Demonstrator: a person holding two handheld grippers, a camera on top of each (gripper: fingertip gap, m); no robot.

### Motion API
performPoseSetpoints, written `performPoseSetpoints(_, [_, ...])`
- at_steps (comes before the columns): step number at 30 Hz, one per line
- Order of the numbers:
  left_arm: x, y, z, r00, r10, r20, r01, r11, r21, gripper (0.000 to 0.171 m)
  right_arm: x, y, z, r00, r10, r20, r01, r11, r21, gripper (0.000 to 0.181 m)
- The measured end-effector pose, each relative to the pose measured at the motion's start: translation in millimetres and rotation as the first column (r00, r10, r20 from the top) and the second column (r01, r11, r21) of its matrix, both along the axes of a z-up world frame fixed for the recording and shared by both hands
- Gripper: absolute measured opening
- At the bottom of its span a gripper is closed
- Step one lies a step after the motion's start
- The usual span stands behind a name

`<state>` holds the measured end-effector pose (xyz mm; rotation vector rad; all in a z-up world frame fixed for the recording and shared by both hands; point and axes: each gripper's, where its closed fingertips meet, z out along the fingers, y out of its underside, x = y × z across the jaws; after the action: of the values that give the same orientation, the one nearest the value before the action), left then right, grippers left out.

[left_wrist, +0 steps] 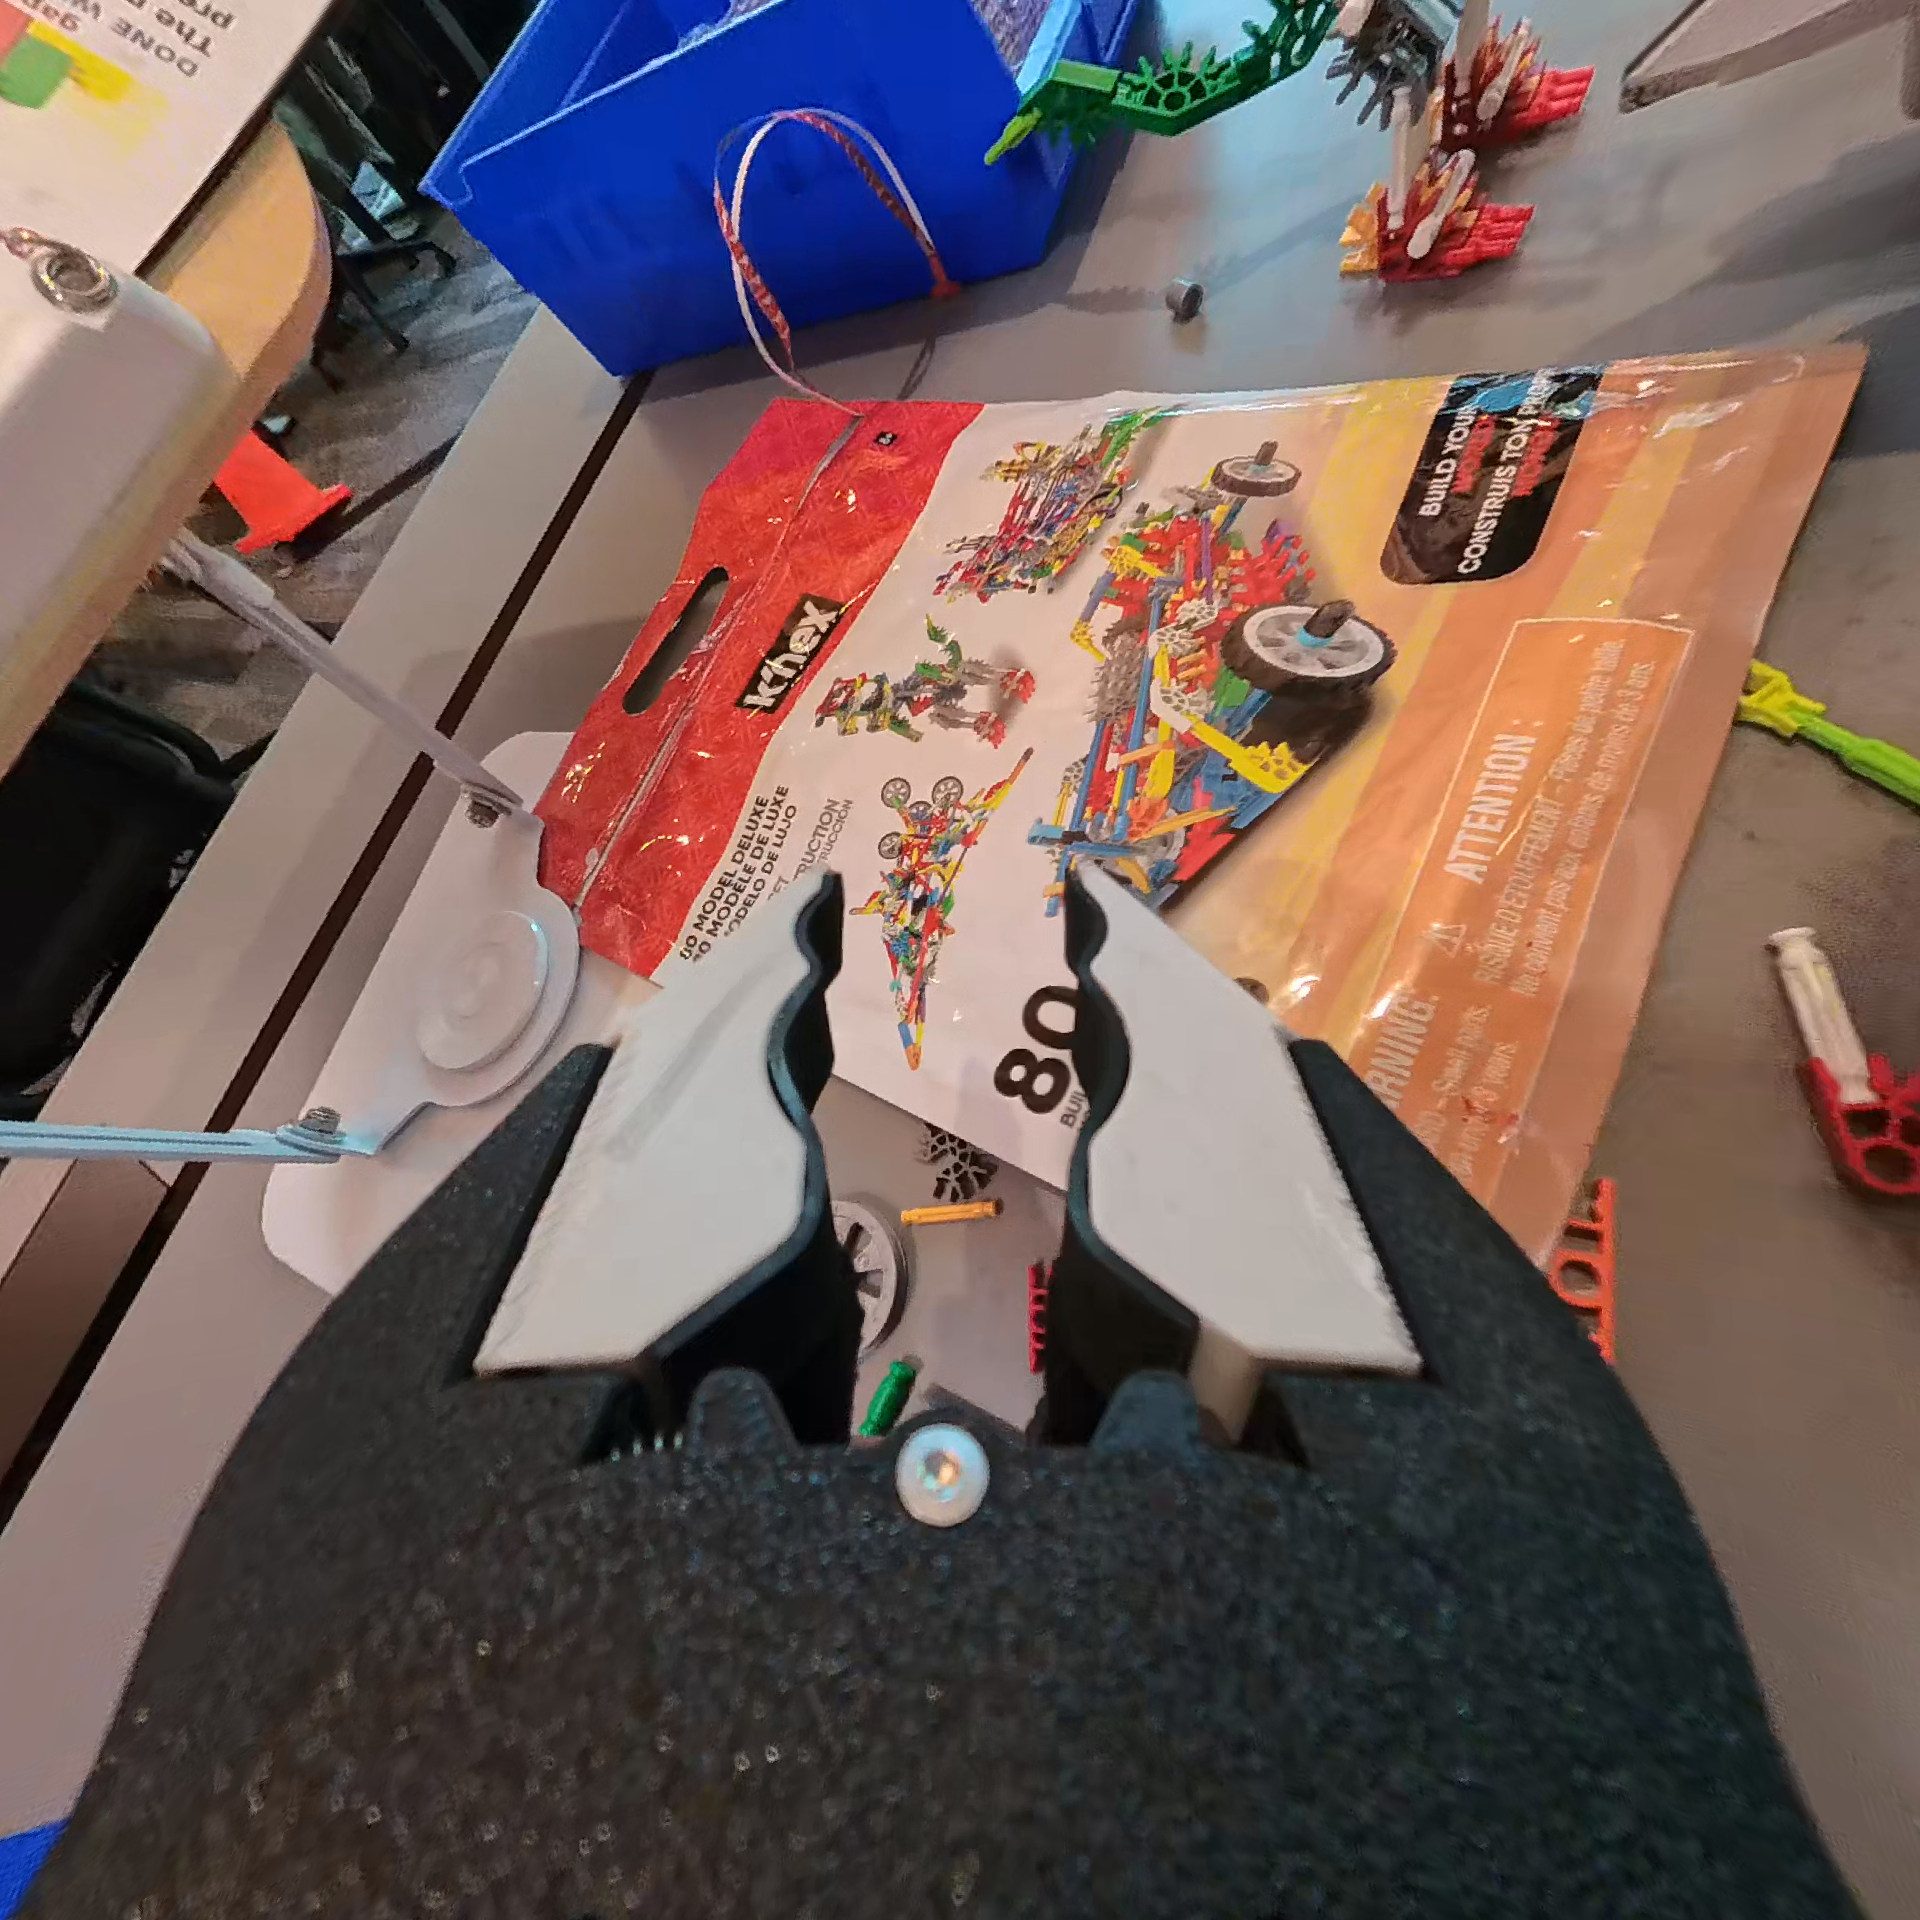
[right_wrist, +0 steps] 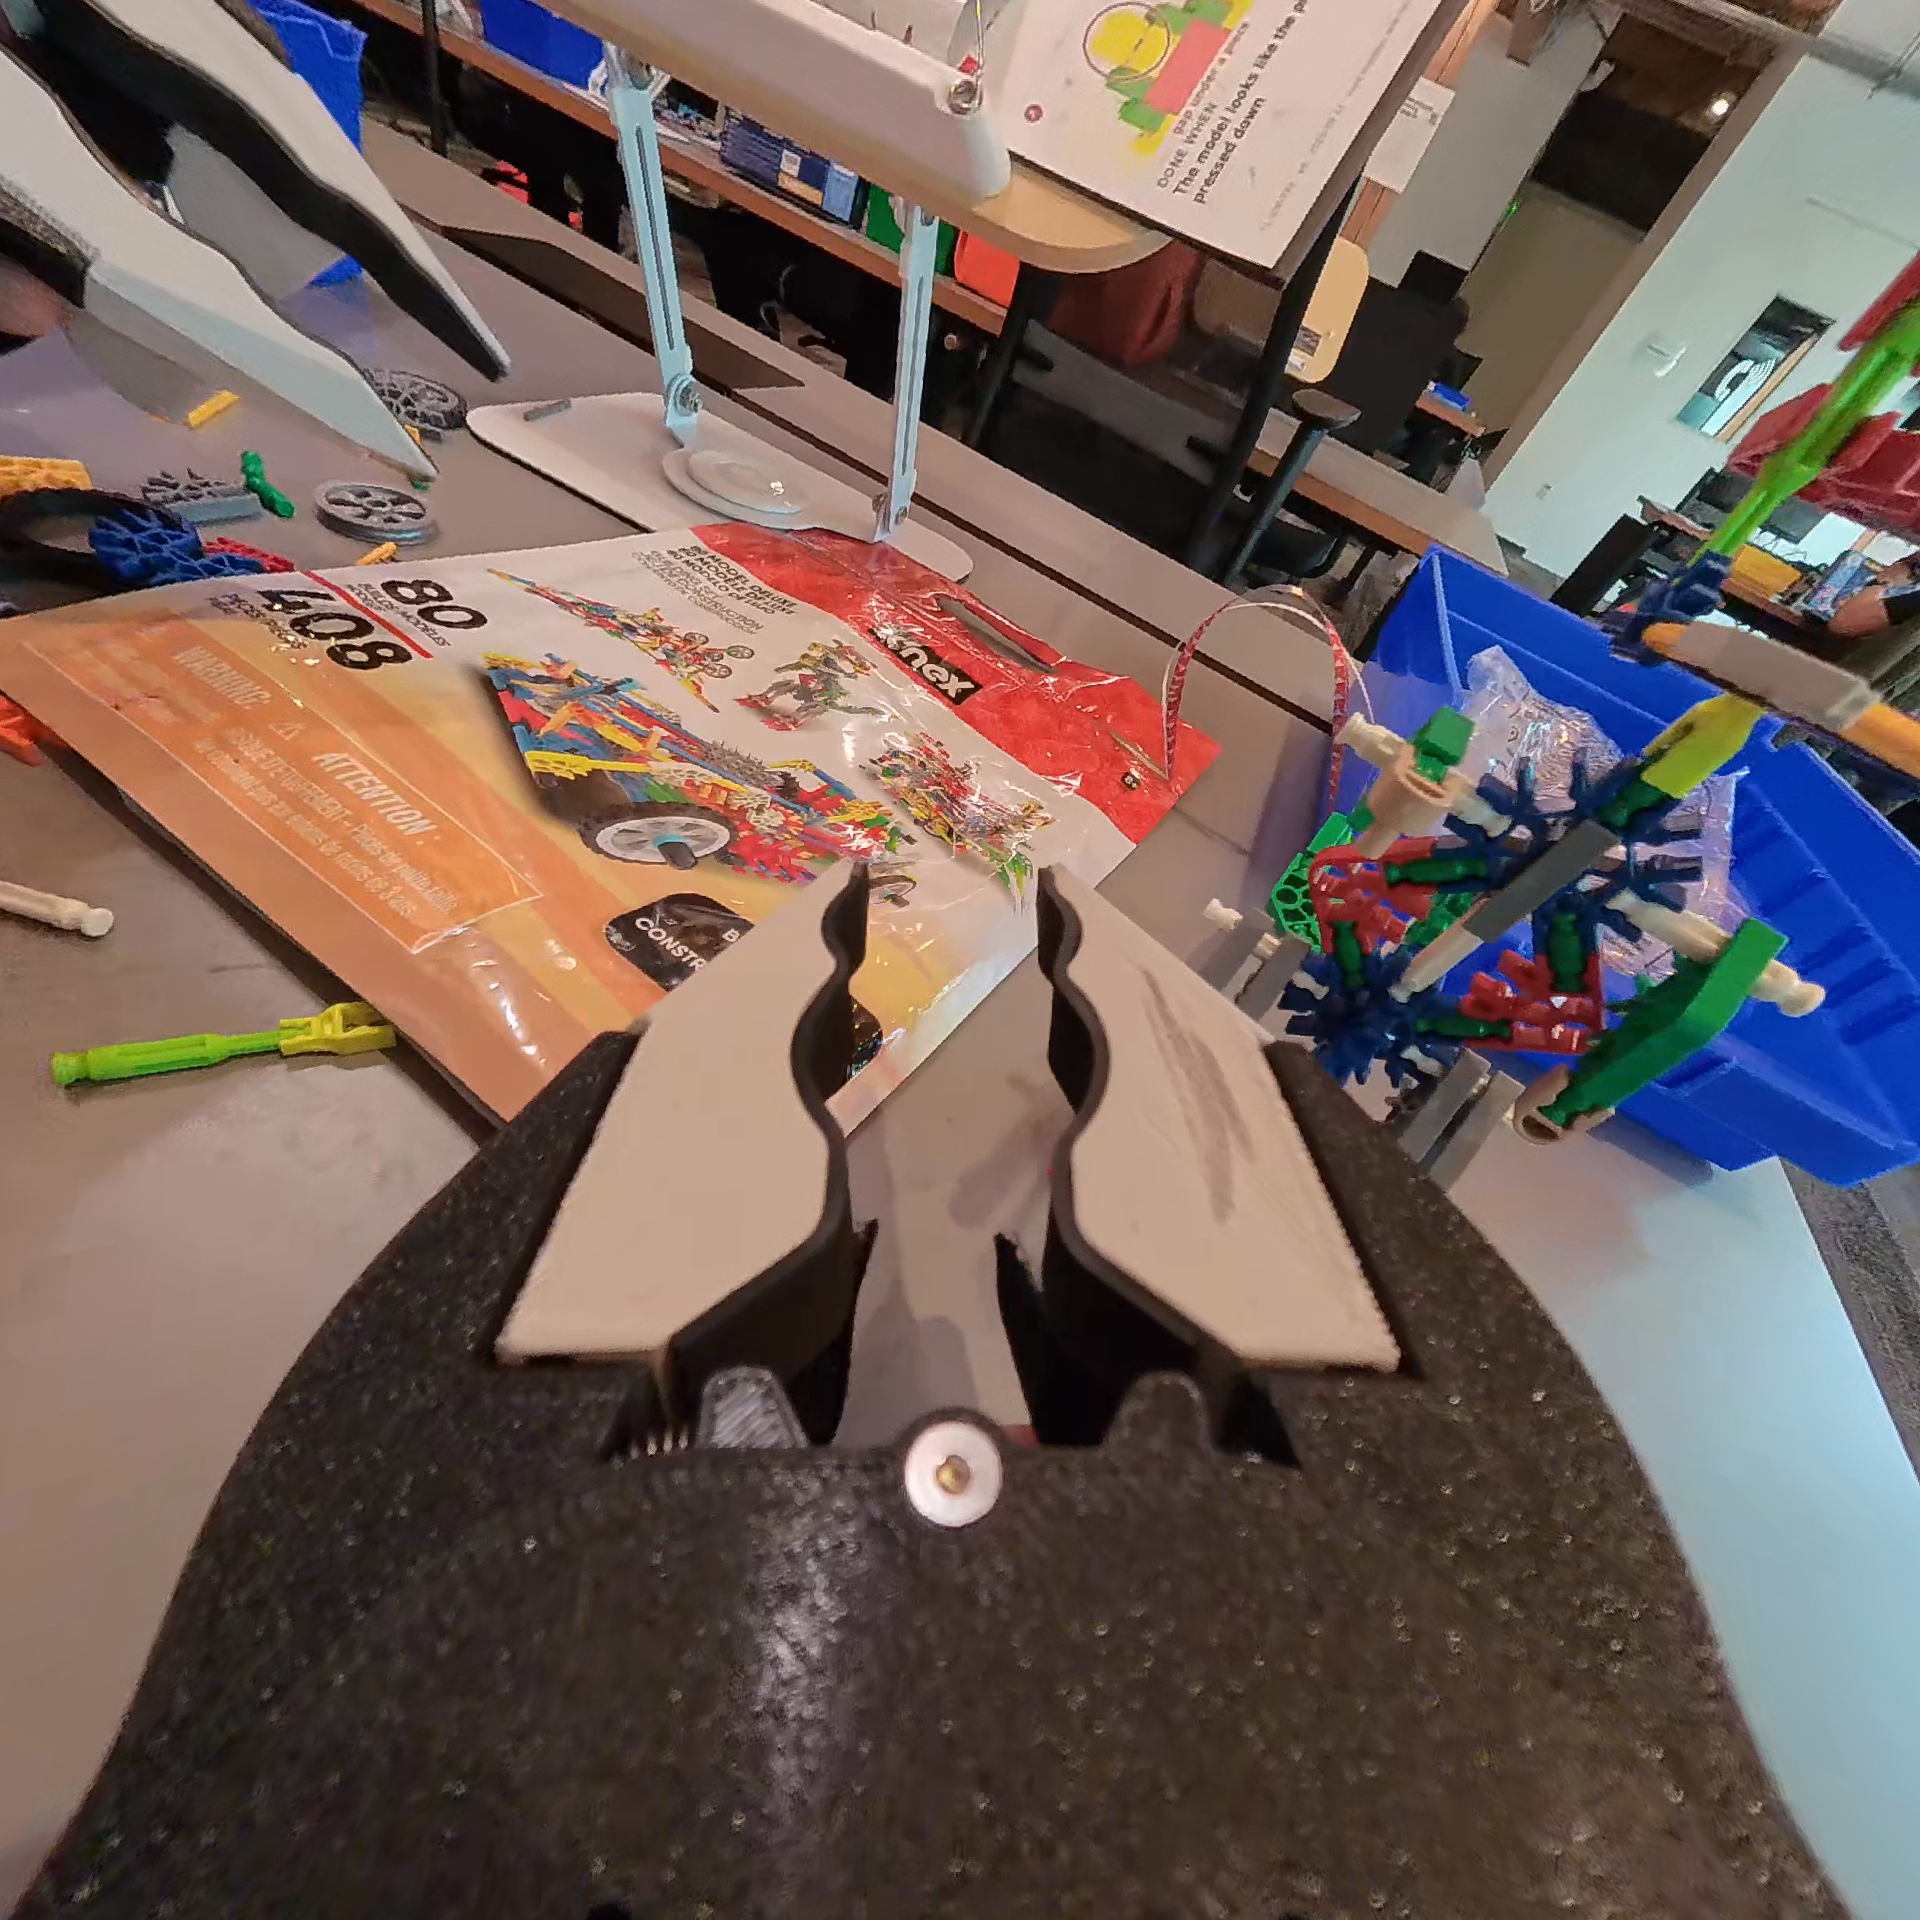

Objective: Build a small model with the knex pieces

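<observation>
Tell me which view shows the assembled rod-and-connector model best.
Right wrist view: the assembled model stands near and whole, right of the open right gripper, before the blue bin. Left wrist view catches it only far off, cropped at the top edge.

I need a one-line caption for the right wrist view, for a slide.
Open right gripper above a flat printed toy bag on a grey table, beside a rod-and-connector model and blue bin.

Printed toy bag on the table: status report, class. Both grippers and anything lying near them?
Left gripper open, empty, above flat toy bag. Right gripper open, empty, over the bag's corner. Built model beside blue bin, right.
</observation>
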<state>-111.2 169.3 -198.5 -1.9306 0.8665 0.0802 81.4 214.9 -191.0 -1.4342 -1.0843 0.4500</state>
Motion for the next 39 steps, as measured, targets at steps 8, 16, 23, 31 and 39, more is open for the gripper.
performPoseSetpoints(8, [-0.9, 2.7, -20.0, 1.0, -0.004, 0.009, 0.005, 0.998, -0.058, 0.04, -0.2, -0.9, 0.3, 1.0, -0.004, 0.006, 0.004, 1.0, 0.022, 0.031])
performPoseSetpoints(16, [1.3, 2.6, -15.7, 0.999, -0.01, 0.034, 0.012, 0.998, -0.055, 0.04, 0.4, -1.2, 2.4, 1.0, 0.001, -0.01, -0.001, 1.0, 0.022, 0.031])
performPoseSetpoints(23, [3.0, 2.3, -16.5, 1.0, -0.011, 0.024, 0.012, 0.998, -0.057, 0.039, 1.1, -2.1, 4.5, 1.0, 0.004, -0.022, -0.003, 0.999, 0.033, 0.031])
performPoseSetpoints(31, [2.9, 1.6, -11.9, 0.999, -0.011, 0.035, 0.013, 0.999, -0.049, 0.039, 1.4, -2.7, 5.6, 1.0, 0.007, -0.028, -0.006, 0.999, 0.036, 0.031])
performPoseSetpoints(39, [3.2, 1.7, -12.6, 0.999, -0.011, 0.045, 0.014, 0.999, -0.052, 0.039, 2.1, -2.5, 6.6, 0.999, 0.006, -0.037, -0.005, 0.999, 0.035, 0.031])
